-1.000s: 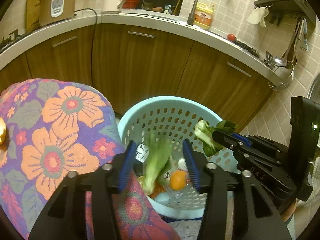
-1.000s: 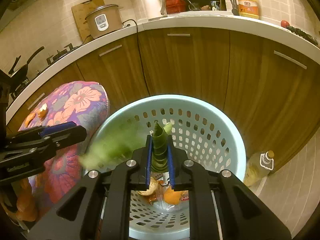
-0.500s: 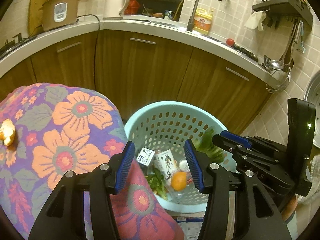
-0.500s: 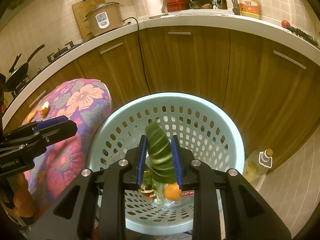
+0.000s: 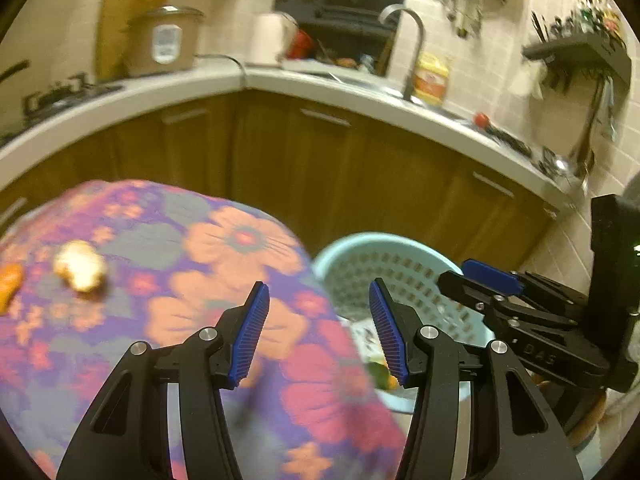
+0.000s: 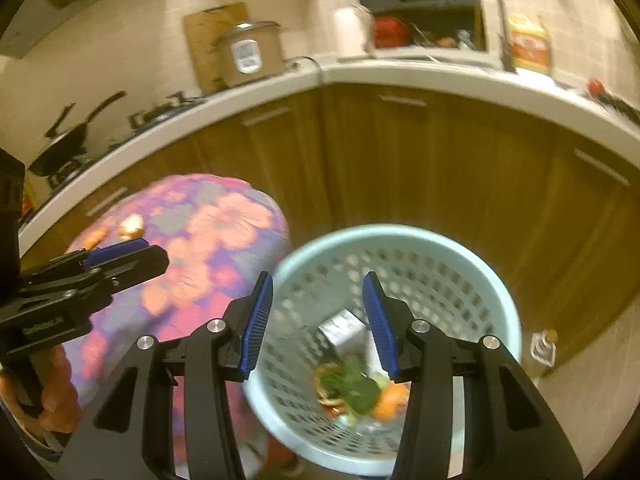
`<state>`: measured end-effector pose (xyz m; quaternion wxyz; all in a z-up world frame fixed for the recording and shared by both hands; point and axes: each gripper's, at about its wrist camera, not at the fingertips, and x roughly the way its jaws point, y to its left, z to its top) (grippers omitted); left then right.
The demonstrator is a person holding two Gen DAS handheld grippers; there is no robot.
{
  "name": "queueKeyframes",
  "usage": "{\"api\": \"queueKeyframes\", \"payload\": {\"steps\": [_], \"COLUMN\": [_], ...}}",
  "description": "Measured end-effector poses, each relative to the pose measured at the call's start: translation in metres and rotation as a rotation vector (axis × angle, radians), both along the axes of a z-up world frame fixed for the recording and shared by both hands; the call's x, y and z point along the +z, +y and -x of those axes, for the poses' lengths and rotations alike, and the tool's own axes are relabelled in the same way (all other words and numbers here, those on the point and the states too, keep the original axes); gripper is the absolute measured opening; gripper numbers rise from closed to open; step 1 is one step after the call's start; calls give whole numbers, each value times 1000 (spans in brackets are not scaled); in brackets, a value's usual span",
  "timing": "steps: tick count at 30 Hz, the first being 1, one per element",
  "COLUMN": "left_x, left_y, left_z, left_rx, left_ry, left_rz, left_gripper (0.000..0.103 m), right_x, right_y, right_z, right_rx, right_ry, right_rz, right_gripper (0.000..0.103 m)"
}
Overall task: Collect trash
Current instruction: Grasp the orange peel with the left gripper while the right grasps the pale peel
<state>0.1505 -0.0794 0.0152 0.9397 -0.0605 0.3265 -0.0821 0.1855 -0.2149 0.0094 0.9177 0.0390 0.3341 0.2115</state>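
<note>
A pale blue perforated basket [image 6: 460, 256] stands on the floor beside a table under a flowered cloth [image 5: 224, 248]. Inside it lie green vegetable scraps [image 6: 356, 384], an orange piece [image 6: 390, 400] and a small carton [image 6: 340, 326]. My right gripper [image 6: 316, 320] hangs above the basket, jaws opening, nothing between them. My left gripper [image 5: 318, 328] is open and empty over the cloth's right edge. On the cloth at the left lie a pale peel piece [image 5: 80, 266] and an orange peel [image 5: 10, 284]. The basket [image 5: 400, 248] shows to the right in the left wrist view.
Brown cabinets under a white counter [image 6: 400, 76] curve behind the basket. On the counter stand a rice cooker [image 6: 250, 54], a kettle [image 6: 350, 32] and a yellow bottle [image 6: 528, 46] by the tap. A small oil bottle [image 6: 542, 350] stands on the floor right of the basket.
The right gripper's jaws opened and the green leaf fell into the basket. Both grippers rose and drew back; the left view swung left over the cloth, bringing the peels into sight.
</note>
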Motion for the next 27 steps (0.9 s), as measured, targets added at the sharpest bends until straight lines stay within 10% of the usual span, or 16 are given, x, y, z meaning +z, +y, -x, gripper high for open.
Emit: {"api": "queueKeyframes", "payload": {"steps": [14, 23, 27], "left_x": [24, -11, -25], "left_y": [202, 299, 316], "left_z": [53, 40, 24], "left_rx": [360, 469, 464], "left_ry": [-52, 69, 134], "left_rz": [31, 99, 115], "left_gripper": [60, 61, 61], "right_x": [21, -9, -20], "right_y": [192, 282, 300], "right_z": [-15, -48, -62], "right_rx": [312, 425, 417], "right_ry": [-10, 89, 126], "right_rz": [-1, 110, 150], "right_gripper": [45, 46, 63]}}
